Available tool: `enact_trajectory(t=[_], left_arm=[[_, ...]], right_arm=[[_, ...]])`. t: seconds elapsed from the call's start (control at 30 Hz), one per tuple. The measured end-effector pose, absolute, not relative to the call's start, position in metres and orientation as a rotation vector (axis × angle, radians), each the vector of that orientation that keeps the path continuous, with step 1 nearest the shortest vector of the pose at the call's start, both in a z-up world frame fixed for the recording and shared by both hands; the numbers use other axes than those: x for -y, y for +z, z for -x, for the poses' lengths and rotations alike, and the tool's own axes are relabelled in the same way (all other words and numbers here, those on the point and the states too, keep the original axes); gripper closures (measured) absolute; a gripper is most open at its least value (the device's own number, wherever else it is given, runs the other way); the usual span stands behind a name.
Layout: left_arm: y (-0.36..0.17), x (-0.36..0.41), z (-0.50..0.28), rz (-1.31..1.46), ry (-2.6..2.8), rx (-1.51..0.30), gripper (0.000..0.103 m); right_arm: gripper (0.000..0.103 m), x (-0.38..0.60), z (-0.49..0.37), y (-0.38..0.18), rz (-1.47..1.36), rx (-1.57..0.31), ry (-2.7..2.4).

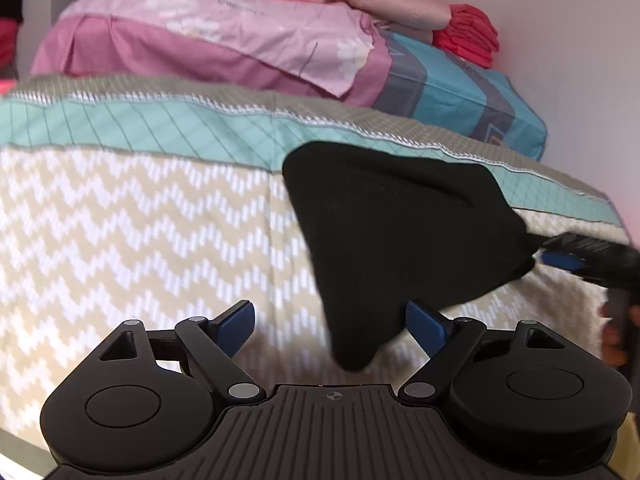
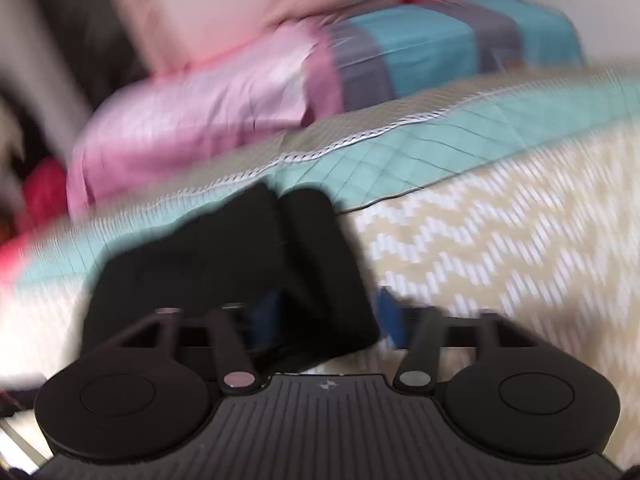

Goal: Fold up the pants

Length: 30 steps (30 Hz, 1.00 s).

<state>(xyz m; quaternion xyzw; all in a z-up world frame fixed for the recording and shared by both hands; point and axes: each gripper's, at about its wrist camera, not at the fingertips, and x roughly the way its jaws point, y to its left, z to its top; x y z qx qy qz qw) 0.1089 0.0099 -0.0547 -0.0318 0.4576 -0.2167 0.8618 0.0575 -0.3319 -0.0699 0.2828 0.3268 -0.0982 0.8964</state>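
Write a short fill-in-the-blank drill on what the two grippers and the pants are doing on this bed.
1. The pants being folded are ____ in colour.
2. The left gripper has its jaws spread ____ and grips nothing.
3. In the left wrist view, the right gripper pinches the pants at their ____ edge.
4. The folded red clothes lie on top of the ____-and-grey striped bedding.

Missing words: black; open; right; teal

My black pants (image 1: 392, 232) lie on a bedspread (image 1: 140, 220) of beige-and-white zigzags with a mint diamond-grid band. My grippers are black with blue pads (image 1: 424, 326). Behind sit pink pillows (image 1: 224, 28), a teal-and-grey striped one (image 1: 460, 92) and red folded cloth (image 1: 468, 36).
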Motion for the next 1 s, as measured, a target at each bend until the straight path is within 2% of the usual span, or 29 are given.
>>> enact_trajectory(t=[0.07, 0.27, 0.37, 0.4, 0.43, 0.47, 0.5, 0.63, 0.73, 0.77, 0.8, 0.83, 0.87, 0.9, 1.0], left_arm=[[-0.047, -0.01, -0.115, 0.081, -0.467, -0.957, 0.0], [-0.038, 0.005, -0.142, 0.087, -0.413, -0.951, 0.0], [-0.06, 0.023, -0.165, 0.044, -0.353, -1.028, 0.0], [-0.069, 0.025, -0.169, 0.052, -0.357, -1.061, 0.0], [-0.076, 0.025, -0.172, 0.066, -0.368, -1.087, 0.0], [-0.082, 0.026, -0.174, 0.077, -0.373, -1.105, 0.0], [-0.084, 0.026, -0.174, 0.085, -0.374, -1.112, 0.0], [-0.072, 0.027, -0.168, 0.101, -0.431, -1.069, 0.0], [-0.075, 0.041, -0.175, 0.064, -0.454, -1.079, 0.0], [-0.081, 0.048, -0.18, 0.038, -0.452, -1.095, 0.0], [-0.087, 0.051, -0.184, 0.027, -0.462, -1.114, 0.0], [-0.093, 0.051, -0.188, 0.038, -0.475, -1.137, 0.0], [-0.098, 0.049, -0.191, 0.069, -0.484, -1.157, 0.0], [-0.101, 0.046, -0.196, 0.107, -0.498, -1.176, 0.0], [-0.114, 0.041, -0.21, 0.216, -0.558, -1.236, 0.0]], right_arm=[[0.025, 0.324, -0.062, -0.058, -0.494, -0.633, -0.22], [0.021, 0.282, -0.103, -0.058, -0.257, -0.636, -0.076], [0.036, 0.272, -0.121, -0.085, -0.202, -0.81, -0.064], [0.037, 0.274, -0.121, -0.09, -0.236, -0.808, -0.066], [0.043, 0.277, -0.116, -0.088, -0.263, -0.78, -0.063], [0.082, 0.279, -0.115, -0.085, -0.28, -0.773, -0.045], [0.086, 0.283, -0.113, -0.08, -0.314, -0.763, -0.018], [0.086, 0.295, -0.087, -0.053, -0.344, -0.632, -0.031], [0.076, 0.31, -0.102, -0.084, -0.357, -0.8, -0.096], [0.073, 0.315, -0.099, -0.083, -0.381, -0.765, -0.076], [0.054, 0.319, -0.098, -0.077, -0.391, -0.736, -0.084], [0.04, 0.322, -0.095, -0.071, -0.392, -0.703, -0.122], [0.012, 0.327, -0.094, -0.068, -0.4, -0.672, -0.142], [0.006, 0.333, -0.096, -0.069, -0.43, -0.67, -0.124], [0.01, 0.356, -0.122, -0.095, -0.613, -0.814, -0.023]])
